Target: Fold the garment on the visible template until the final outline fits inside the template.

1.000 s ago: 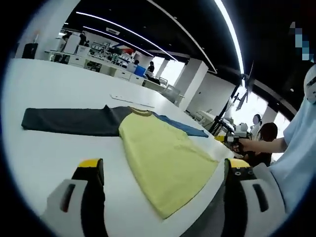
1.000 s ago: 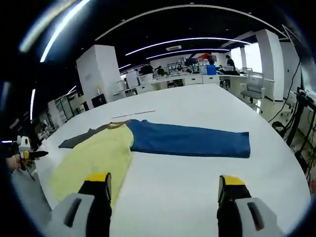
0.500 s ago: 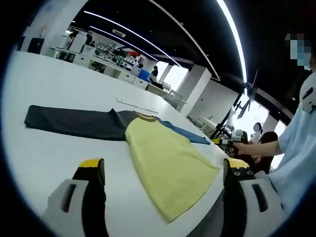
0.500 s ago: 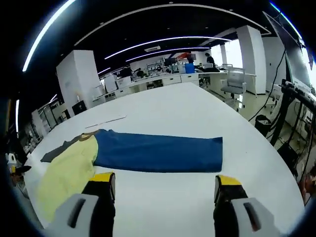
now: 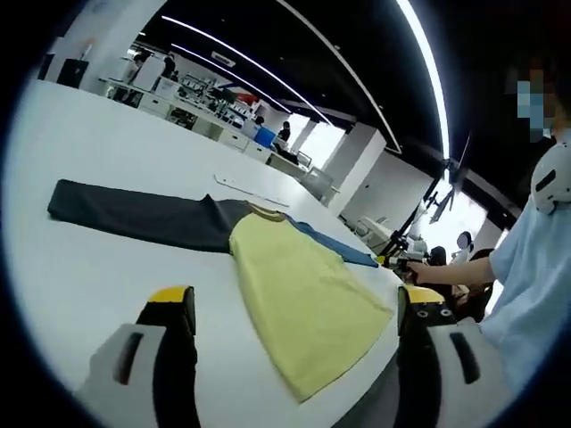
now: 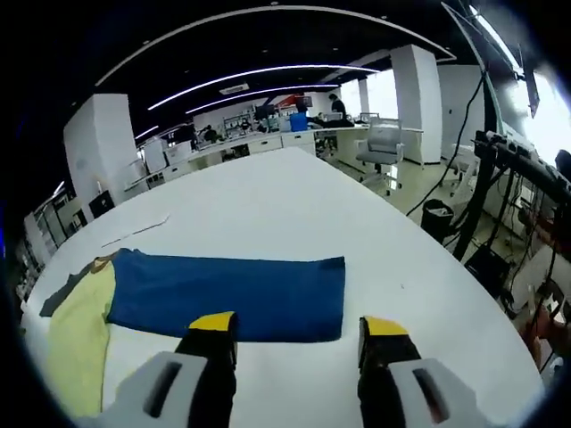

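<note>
Two claws hang over a white desk (image 5: 80,267) where a shirt (image 5: 303,294) lies flat and spread out. In the left gripper view the left claw (image 5: 294,312) stands wide, its yellow-tipped jaws apart with nothing between them; the shirt's yellow body runs from the view's centre down toward 5 o'clock, its hem close to the desk edge. A dark grey sleeve (image 5: 134,212) stretches out toward 9 o'clock, and a blue sleeve (image 5: 335,250) pokes past the body toward 2 o'clock. A thin pale strip (image 5: 250,189) lies on the desk just beyond the collar, at 12 o'clock from it. A person (image 5: 526,267) in a light shirt stands at 3 o'clock. In the right gripper view the right claw (image 6: 299,328) is also wide and empty, its jaw tips just short of the blue sleeve's near edge, while the yellow body sits at 8 o'clock. Office desks and chairs stand well behind.
</note>
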